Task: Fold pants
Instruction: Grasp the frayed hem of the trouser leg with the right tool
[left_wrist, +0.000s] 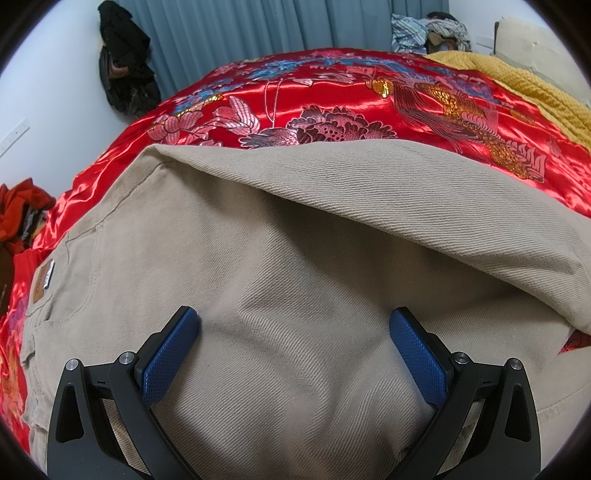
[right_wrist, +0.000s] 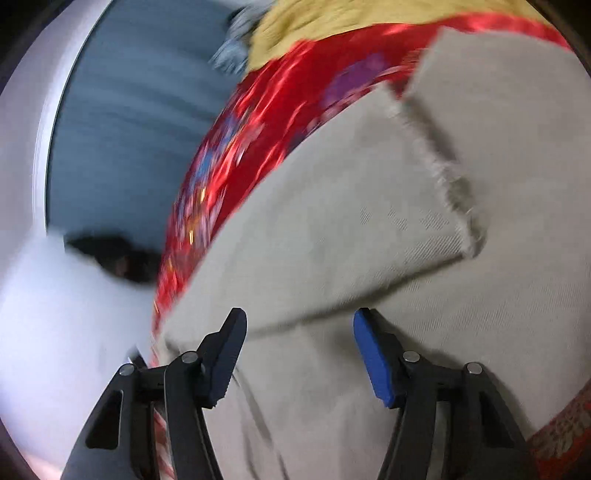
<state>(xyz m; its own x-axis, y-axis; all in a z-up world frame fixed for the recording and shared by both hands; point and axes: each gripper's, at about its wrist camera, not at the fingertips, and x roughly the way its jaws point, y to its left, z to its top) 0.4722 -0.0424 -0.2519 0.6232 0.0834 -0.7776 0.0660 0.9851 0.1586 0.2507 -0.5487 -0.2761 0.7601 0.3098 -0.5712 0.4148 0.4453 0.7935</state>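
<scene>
The pants (left_wrist: 295, 258), soft heavy twill, are best pinched at the frayed hem (right_wrist: 454, 177), upper right. Left gripper (left_wrist: 294, 321) and right gripper (right_wrist: 299, 325) are seen spread, holding nothing.

Both wrist views look down, close over the pants (left_wrist: 295, 258)

The pants (left_wrist: 295, 258) lie on the bedspread (left_wrist: 332, 99), filling the lower frame, with a blanket (left_wrist: 517, 77) at upper right.

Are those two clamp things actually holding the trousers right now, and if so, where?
No. Both the left gripper and the right gripper stand open above the beige pants, gripping nothing.
</scene>
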